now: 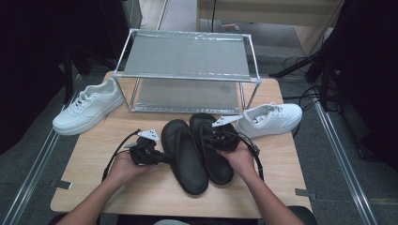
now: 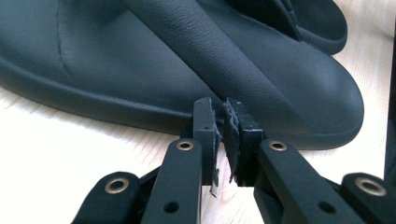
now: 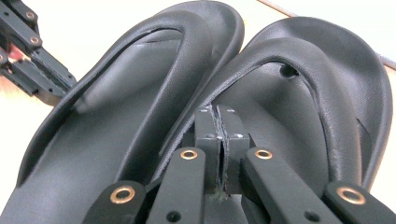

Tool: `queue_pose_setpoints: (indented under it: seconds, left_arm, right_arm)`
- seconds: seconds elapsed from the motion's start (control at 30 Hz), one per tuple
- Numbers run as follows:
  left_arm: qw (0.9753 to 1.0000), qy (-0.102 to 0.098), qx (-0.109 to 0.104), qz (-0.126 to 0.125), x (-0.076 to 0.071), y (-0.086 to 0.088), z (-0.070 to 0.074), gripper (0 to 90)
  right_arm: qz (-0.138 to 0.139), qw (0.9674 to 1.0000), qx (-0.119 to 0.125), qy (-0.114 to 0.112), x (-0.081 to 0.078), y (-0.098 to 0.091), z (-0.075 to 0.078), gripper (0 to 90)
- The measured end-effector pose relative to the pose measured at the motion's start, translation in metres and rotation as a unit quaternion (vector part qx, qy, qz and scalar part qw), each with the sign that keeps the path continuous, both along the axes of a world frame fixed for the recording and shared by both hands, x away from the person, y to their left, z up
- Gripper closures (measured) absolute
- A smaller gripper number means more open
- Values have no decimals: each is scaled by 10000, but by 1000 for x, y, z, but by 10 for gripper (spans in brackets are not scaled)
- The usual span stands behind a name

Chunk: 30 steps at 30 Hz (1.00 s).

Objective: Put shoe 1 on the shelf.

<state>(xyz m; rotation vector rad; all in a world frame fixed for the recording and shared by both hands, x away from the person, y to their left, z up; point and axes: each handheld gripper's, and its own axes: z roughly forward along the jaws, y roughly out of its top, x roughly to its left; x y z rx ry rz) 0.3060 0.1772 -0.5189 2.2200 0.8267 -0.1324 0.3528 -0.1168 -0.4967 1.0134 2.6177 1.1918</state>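
**Two black sandals side by side, a claw at each**

Two black sandals lie together on the wooden surface (image 1: 141, 197) in the high view, just in front of the metal rack (image 1: 187, 70). The left sandal (image 1: 185, 157) and the right sandal (image 1: 213, 147) touch along their inner edges. The left claw (image 1: 164, 158) sits at the outer edge of the left sandal, and the right claw (image 1: 217, 140) rests over the right sandal. One white sneaker (image 1: 89, 107) lies left of the rack, another white sneaker (image 1: 272, 118) right of it, both apart from the sandals.

In the left gripper view, the left claw (image 2: 222, 116) meets the rim of the left sandal (image 2: 140, 60) where the strap joins the sole. Its jaws stand nearly together with a thin gap; whether they pinch anything I cannot tell.

In the right gripper view, the right claw (image 3: 216, 116) is clenched, jaws pressed flat together, lying on the footbed of the right sandal (image 3: 336, 84) beside its strap, with nothing visibly between them. The left sandal (image 3: 116, 130) lies alongside, and the left claw (image 3: 60, 86) touches its far edge.
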Motion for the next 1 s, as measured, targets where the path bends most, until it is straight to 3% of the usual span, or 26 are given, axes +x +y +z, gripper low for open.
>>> queue_pose_setpoints:
  seconds: [0.13,0.33,0.5,0.6,0.7,0.77,0.9,1.0]
  left_arm:
    - [9999,54,-85,-2,1,1,-1,836]
    - [9999,-81,61,14,-2,4,5,783]
    - [9996,8,-130,247,-3,15,10,669]
    - [9990,-38,-230,378,-3,21,14,628]
    - [9984,-55,-298,467,-2,28,17,587]
    - [9982,-62,-279,533,-3,31,18,556]
    - [9981,-142,-123,588,-5,36,18,515]
    - [9973,-208,-108,693,-5,40,18,487]
  right_arm:
    - [-32,10000,14,19,0,-1,0,888]
    - [-178,9997,124,-71,-3,-8,4,838]
    - [-314,9985,395,-190,-15,-15,11,742]
    - [-383,9978,449,-289,-25,-15,11,678]
    - [-453,9970,586,-217,-31,-14,11,631]
    - [-444,9962,696,-286,-34,-14,11,589]
    - [-397,9957,634,-547,-42,-10,7,520]
    - [-432,9957,635,-510,-43,-6,5,492]
